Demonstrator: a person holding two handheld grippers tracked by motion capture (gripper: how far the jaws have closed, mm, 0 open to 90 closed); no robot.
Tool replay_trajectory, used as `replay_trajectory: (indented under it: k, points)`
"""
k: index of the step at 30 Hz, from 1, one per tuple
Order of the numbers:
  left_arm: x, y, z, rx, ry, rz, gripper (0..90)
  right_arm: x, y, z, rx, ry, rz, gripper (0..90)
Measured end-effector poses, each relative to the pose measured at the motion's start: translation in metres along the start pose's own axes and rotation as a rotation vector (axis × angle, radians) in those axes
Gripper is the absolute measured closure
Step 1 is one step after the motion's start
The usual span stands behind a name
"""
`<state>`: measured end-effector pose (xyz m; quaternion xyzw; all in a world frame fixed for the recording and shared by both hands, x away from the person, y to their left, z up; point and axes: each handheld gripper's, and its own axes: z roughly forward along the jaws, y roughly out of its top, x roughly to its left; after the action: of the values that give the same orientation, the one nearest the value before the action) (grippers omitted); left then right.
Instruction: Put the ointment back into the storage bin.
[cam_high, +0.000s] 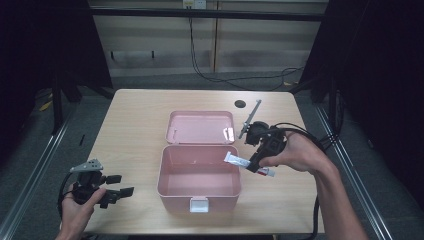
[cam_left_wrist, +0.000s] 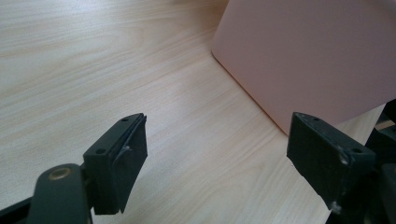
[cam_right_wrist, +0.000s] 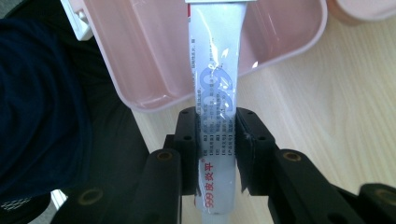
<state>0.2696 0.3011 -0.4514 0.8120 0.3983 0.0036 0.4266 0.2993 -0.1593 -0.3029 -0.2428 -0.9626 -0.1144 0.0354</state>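
Observation:
A pink plastic box (cam_high: 163, 172) stands open in the middle of the wooden table, its lid (cam_high: 200, 127) laid flat behind it. My right gripper (cam_high: 252, 165) hovers at the box's right rim, shut on a white ointment tube (cam_high: 236, 160) with a red cap. In the right gripper view the tube (cam_right_wrist: 215, 70) is clamped across its lower half by the right gripper (cam_right_wrist: 217, 149) and points over the box interior (cam_right_wrist: 140, 56). My left gripper (cam_high: 122, 186) rests near the table's front left corner. Its jaws stand open around bare wood in the left gripper view (cam_left_wrist: 217, 149), with the box wall (cam_left_wrist: 317, 56) ahead.
A white latch (cam_high: 199, 204) sits on the box's front wall. A dark round hole (cam_high: 240, 104) marks the table's far right part. A dark sleeve (cam_right_wrist: 42, 102) lies beside the box in the right gripper view. Bare wood stretches left of the box.

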Motion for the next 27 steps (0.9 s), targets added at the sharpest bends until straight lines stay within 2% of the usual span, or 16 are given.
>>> replay_trajectory:
  k: [3, 11, 15, 27]
  points:
    - [0.000, 0.000, 0.000, -0.001, 0.000, 0.001, 20.0, 0.002, 0.009, 0.000, -0.007, -0.003, -0.016, 72.4]
    - [-0.001, 0.000, 0.000, -0.012, -0.007, 0.004, 19.5, 0.009, 0.034, 0.011, 0.024, 0.010, -0.077, 72.3]
    - [-0.001, 0.000, 0.000, -0.013, -0.006, 0.005, 19.5, 0.011, 0.040, 0.017, 0.019, 0.019, -0.092, 72.3]
    - [-0.002, 0.000, 0.000, -0.009, -0.003, 0.009, 19.6, 0.016, 0.060, 0.033, 0.057, 0.038, -0.135, 72.3]
